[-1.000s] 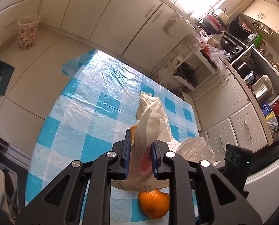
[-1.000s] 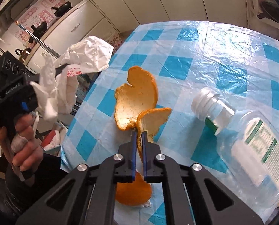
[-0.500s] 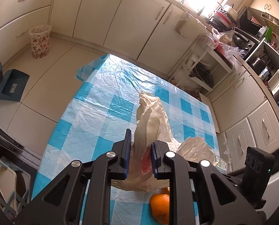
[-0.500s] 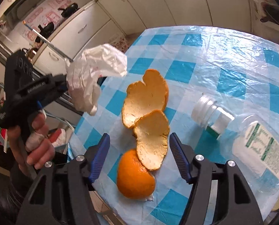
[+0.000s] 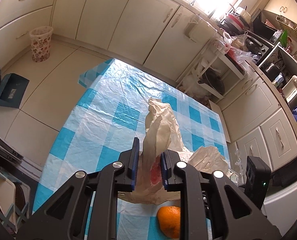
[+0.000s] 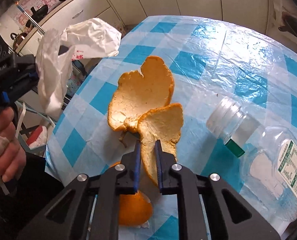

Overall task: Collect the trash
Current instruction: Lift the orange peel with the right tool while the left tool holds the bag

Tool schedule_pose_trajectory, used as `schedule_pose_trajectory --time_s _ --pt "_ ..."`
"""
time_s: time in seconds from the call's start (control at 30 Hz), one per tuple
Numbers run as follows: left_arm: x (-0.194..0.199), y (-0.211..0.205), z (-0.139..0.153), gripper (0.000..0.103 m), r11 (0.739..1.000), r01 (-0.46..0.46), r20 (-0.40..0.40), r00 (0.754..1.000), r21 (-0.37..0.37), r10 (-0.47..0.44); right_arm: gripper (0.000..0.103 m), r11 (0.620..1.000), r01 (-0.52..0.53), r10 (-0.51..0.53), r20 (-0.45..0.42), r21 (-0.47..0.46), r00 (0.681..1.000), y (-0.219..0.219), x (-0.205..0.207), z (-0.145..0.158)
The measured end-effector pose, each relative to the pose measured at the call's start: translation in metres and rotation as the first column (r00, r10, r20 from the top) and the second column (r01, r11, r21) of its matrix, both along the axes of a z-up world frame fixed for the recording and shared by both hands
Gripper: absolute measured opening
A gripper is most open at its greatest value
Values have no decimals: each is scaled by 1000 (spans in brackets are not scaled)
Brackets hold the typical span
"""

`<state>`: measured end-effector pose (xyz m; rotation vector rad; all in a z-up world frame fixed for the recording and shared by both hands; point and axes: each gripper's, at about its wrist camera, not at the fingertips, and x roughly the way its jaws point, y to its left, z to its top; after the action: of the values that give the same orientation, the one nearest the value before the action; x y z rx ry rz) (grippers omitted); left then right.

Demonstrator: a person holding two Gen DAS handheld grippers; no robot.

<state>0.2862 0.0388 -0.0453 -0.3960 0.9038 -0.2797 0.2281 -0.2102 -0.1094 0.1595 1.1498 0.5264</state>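
The right gripper (image 6: 147, 146) has just been closing, and its jaws now pinch the near flap of the peel (image 6: 148, 100), which lies on the checked cloth (image 6: 218, 60). A bottle (image 6: 268, 160) lies to the right. At far left, the left gripper (image 5: 148, 154) clamps a white bag (image 5: 160, 124) above the cloth.

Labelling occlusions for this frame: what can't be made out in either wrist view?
- Right wrist: lower part of the orange peel, behind the right gripper, whose jaws have just been closing on it.
- Right wrist: plastic bottle base, cut off by the frame edge; label too small to read.
- Left wrist: bag contents, hidden by the left gripper.
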Motion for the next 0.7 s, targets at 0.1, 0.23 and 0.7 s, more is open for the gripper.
schedule_pose_trajectory --time_s 0.1,0.23,0.7 --pt "-3 -1 3 18 1000 -6 15 1000 15 6 6 997 36 -36 -5 72 999 -17 0 7" --pt "-5 -3 7 18 999 -13 27 1000 33 12 6 981 69 -69 -5 184 998 -33 -3 19" --pt "-23 -44 28 18 981 4 131 991 194 -30 6 882 96 -160 102 461 982 -95 -24 77"
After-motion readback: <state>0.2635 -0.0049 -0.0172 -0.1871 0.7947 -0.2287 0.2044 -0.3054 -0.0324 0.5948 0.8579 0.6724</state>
